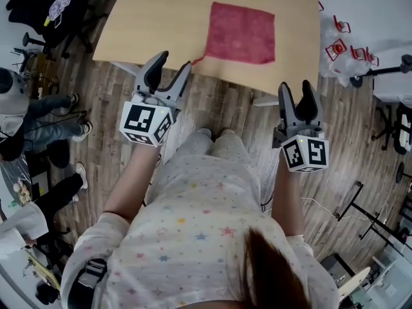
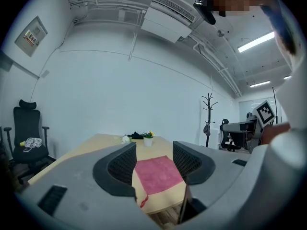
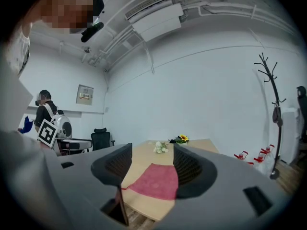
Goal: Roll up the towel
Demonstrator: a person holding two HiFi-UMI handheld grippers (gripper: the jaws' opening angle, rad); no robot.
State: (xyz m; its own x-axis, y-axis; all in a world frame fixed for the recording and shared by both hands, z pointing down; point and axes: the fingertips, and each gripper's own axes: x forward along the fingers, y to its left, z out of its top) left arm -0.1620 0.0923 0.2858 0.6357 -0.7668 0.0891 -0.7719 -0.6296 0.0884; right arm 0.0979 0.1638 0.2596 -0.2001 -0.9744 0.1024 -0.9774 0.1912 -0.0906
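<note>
Towel (image 1: 241, 33): red, lies flat and unrolled on the worktop (image 1: 161, 24), close to the edge near the person.
Left gripper (image 1: 174, 62): in the air just before the worktop edge; fingers released, nothing between them.
Right gripper (image 1: 296, 85): in the air off the worktop; fingers released, empty.
Both grippers: point toward the towel, not touching it.

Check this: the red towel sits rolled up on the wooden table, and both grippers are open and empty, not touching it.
One thing is wrong: the towel is not rolled up. It lies spread flat on the table, as the head view shows. The rest is right: the left gripper and the right gripper are both open and empty, not touching it.
</note>
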